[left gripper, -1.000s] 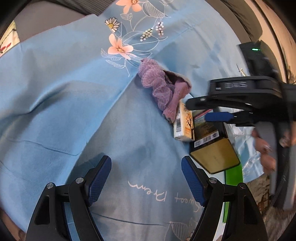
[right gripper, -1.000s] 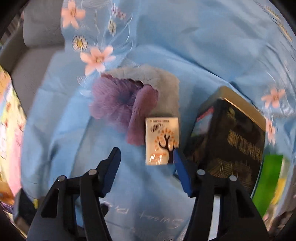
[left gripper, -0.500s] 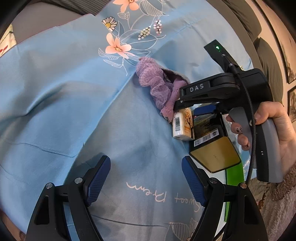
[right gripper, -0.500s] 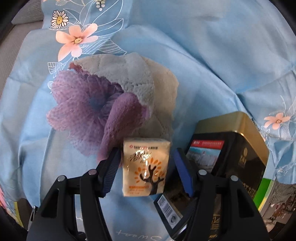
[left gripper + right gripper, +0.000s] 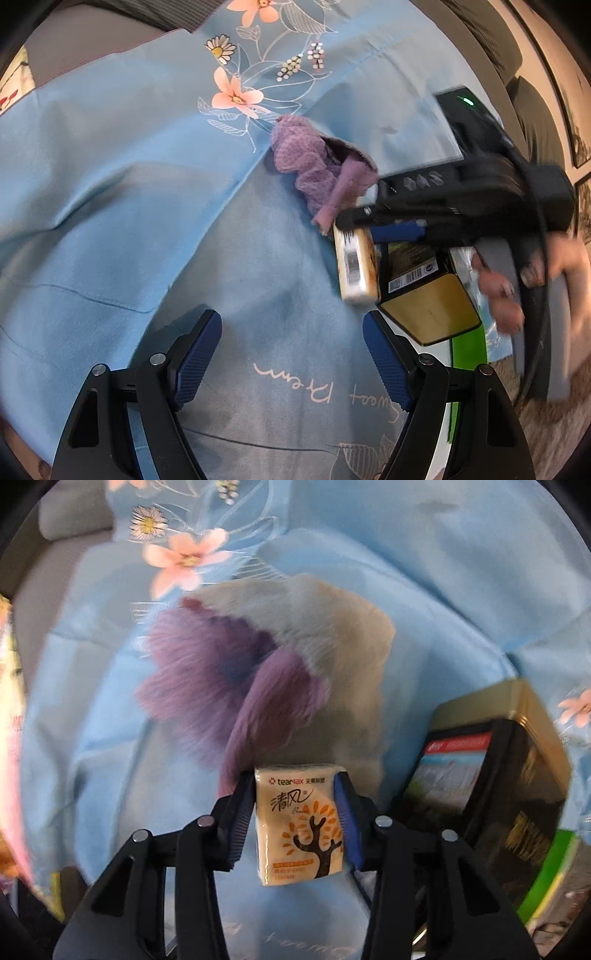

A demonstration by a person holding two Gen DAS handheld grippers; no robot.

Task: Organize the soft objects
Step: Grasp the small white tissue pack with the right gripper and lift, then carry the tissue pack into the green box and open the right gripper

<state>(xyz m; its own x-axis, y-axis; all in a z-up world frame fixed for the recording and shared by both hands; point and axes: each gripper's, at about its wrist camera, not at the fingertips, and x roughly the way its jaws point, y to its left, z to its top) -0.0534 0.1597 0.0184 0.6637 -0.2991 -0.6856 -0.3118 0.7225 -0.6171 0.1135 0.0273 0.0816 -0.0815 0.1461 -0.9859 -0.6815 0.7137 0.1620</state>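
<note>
Since the picture from half a second back, my right gripper [image 5: 297, 810] has been closing: its 2 blue-padded fingers [image 5: 345, 812], then standing apart on either side, are now pinching the small cream-and-orange plastic-wrapped tissue pack [image 5: 300, 823] by its 2 narrow sides. Its long axis is running straight along the fingers, toward me, so I am judging a plain pull-back lift should suit it. From the left wrist view that pack [image 5: 356, 266] is lying just beside the black-and-gold rigid tin [image 5: 424, 295], apparently touching it, with the purple mesh-and-fleece bundle [image 5: 314, 177] at its far end. My left gripper [image 5: 291, 350] is hovering wide over the pale blue flowered bedsheet [image 5: 110, 166], holding nothing, well apart from the pack. The pack looks squashy, the tin hard-edged.
</note>
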